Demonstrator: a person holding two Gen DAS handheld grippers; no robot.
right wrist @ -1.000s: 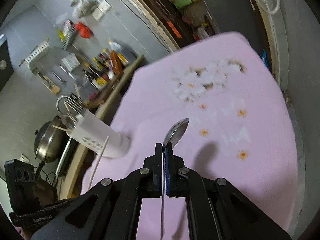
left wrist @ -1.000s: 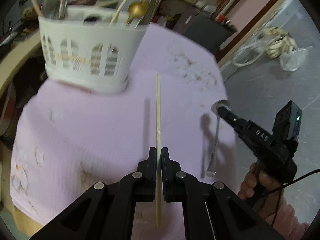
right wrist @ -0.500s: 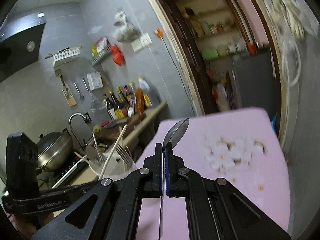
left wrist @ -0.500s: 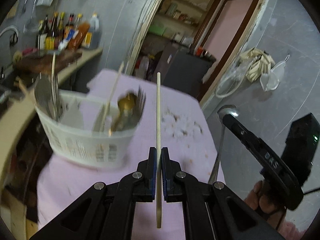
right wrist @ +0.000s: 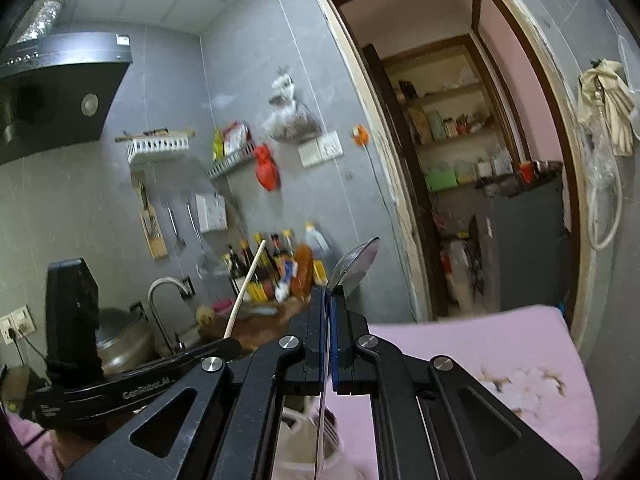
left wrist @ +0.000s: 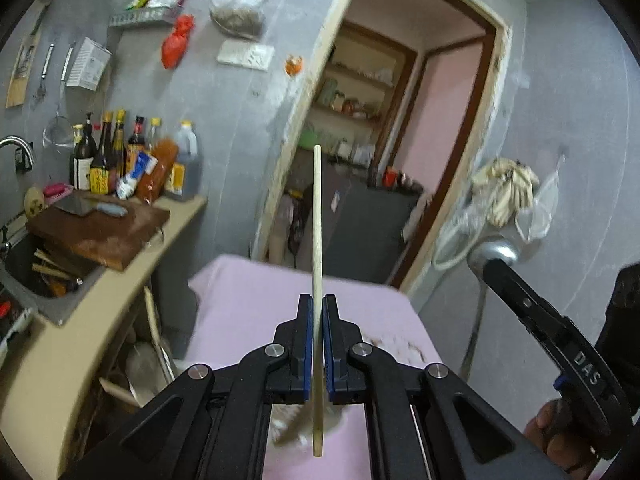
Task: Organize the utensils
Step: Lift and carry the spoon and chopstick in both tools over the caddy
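The chopstick (left wrist: 317,216) looks like pale, matt wood; the spoon (right wrist: 355,266) is shiny metal. Pink cloth (left wrist: 248,300) covers the table, and both grippers look like matt black plastic.

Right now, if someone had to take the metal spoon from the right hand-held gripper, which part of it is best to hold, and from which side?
Probably the bowl of the spoon. It sticks out free, up and forward past the right hand-held gripper, which is shut flat on the handle. Come from the front, above the tips, and pinch the bowl across its thin edges. The handle's other end runs back between the gripper's arms and is hard to reach.
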